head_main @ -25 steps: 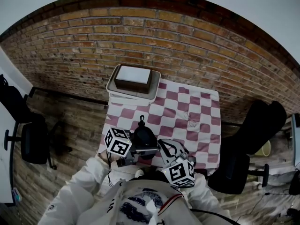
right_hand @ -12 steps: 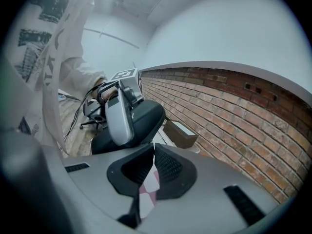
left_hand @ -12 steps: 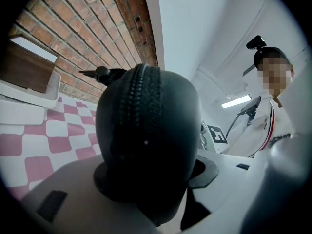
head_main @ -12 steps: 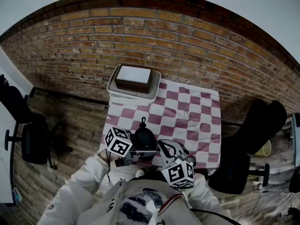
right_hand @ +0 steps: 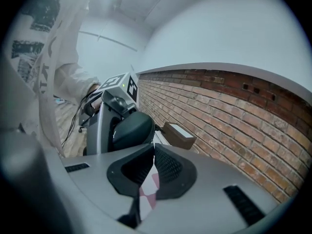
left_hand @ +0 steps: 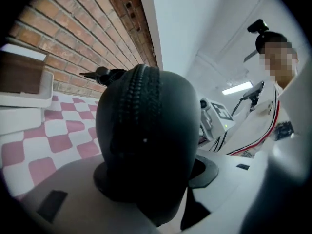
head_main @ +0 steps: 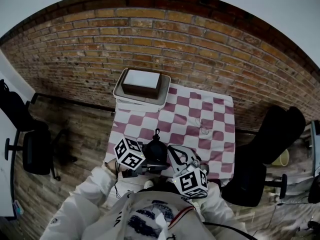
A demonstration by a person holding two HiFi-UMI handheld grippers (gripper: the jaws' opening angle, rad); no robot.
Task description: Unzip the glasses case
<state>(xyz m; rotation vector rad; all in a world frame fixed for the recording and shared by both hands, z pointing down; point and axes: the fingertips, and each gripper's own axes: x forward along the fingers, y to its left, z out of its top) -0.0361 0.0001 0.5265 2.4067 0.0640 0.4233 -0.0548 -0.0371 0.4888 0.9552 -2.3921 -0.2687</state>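
While L gripper (left_hand: pixel 156 179) clamps glasses case (left_hand: pixel 146 130), R gripper (right_hand: pixel 152 152) sits closed.

Black, rounded glasses case (left_hand: pixel 146 140), zip teeth (left_hand: pixel 141 89) meshed across its near end, clamped end-on between the left tongs (left_hand: pixel 152 178).

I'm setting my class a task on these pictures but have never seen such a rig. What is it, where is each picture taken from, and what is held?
There is no robot: a person holds a two-jaw gripper in each hand. The head view looks down from the person's head; the other two cameras ride on the grippers. At the checked cloth's far corner stands a tray holding a brown box. The left gripper has its jaws shut on the dark glasses case. The right gripper has its jaws together, empty.
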